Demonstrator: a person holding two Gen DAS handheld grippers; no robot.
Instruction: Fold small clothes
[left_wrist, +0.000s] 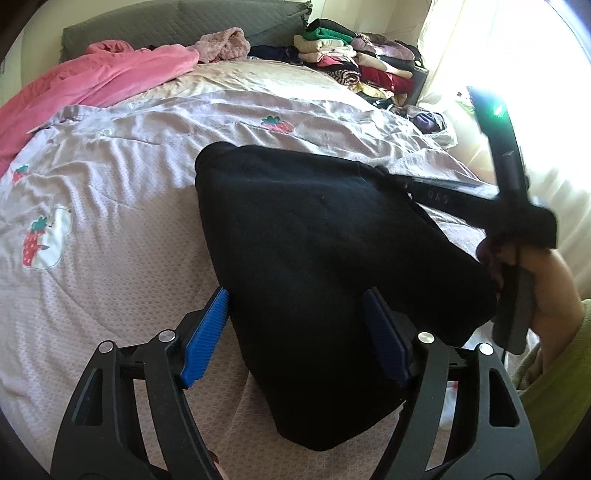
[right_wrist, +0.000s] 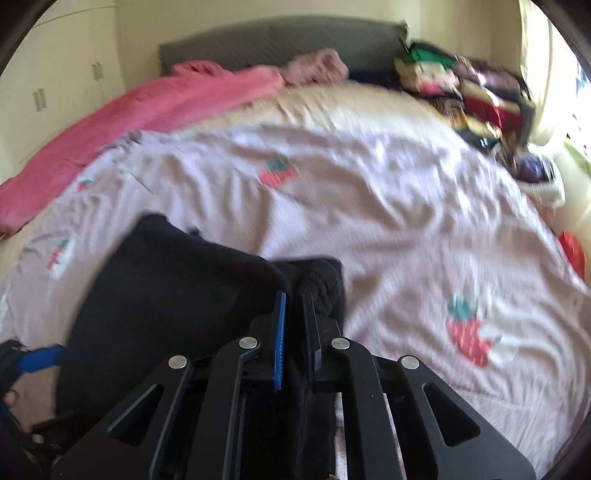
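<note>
Bed (left_wrist: 110, 295) with black garment (left_wrist: 332, 258), clothes pile (left_wrist: 354, 62)

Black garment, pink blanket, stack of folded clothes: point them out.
black garment (left_wrist: 332, 240), left wrist view, middle of cloth.
pink blanket (left_wrist: 110, 74), left wrist view, upper folds.
stack of folded clothes (left_wrist: 354, 62), left wrist view, centre.

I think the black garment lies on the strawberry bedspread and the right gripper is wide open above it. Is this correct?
Not quite. The right gripper is shut on the black garment's edge, as the right wrist view shows. The garment does lie on the strawberry bedspread.
</note>
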